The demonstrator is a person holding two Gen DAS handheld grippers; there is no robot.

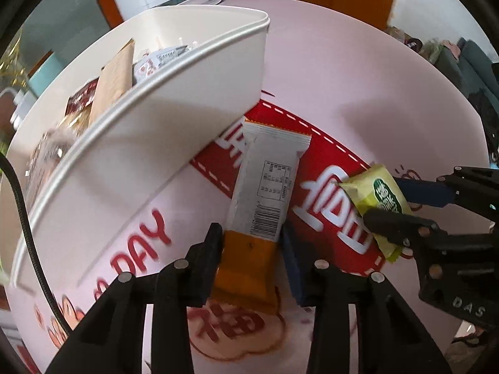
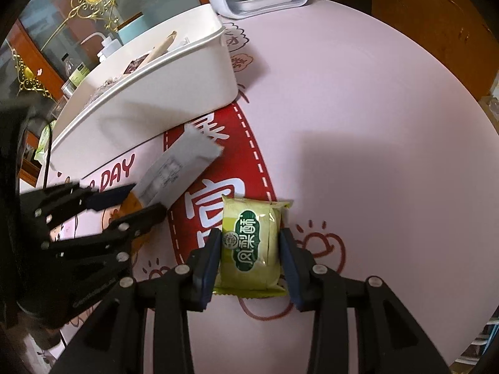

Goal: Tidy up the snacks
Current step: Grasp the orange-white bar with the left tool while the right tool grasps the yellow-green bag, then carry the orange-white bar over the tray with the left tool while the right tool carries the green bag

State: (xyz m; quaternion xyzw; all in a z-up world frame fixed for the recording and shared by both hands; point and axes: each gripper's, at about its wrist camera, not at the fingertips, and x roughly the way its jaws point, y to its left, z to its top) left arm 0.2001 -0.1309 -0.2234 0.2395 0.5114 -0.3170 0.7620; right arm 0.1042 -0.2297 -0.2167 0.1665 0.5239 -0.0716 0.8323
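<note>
2 grippers, 2 snacks: each handheld gripper has 1 wrapped snack between its fingers, low over the pink printed tabletop (image 2: 358, 93).
Step in hand: the pick-up. Judged from how things lie, both snacks are being grasped so they can go into the white rectangular plastic bin (image 1: 187, 99).
Left gripper (image 1: 251, 260): its fingers (image 1: 212, 255) are partly closed around the orange end of the long orange-and-white wrapped snack bar (image 1: 265, 193). The left finger presses the wrapper; the right one looks to be just at its edge, so the grasp seems only just made. No earlier view is given to compare.
Snack bar, place: it lies flat on the red patch of the tabletop print, its far end touching or just beside the near wall of the bin; I cannot tell which.
Right gripper (image 2: 249, 265): its fingers (image 2: 207, 268) are clenched on the 2 sides of the small yellow-green foil snack packet (image 2: 249, 243), which sits squarely between them.
Packet, place: to the right of the snack bar, apart from it, near the edge of the red patch. Whether it rests on the tabletop or is slightly lifted cannot be told.
Bin: at the far left, already holding several wrapped snacks (image 1: 115, 81) standing on edge.
Next move calls for: lifting each snack clear of the tabletop, carrying it up over the near rim, and releasing it inside among the packed snacks. The long bar must probably be tilted to clear the wall it lies against.
Risk, as a judgement: gripped at 1 end, the bar may droop or slip.
</note>
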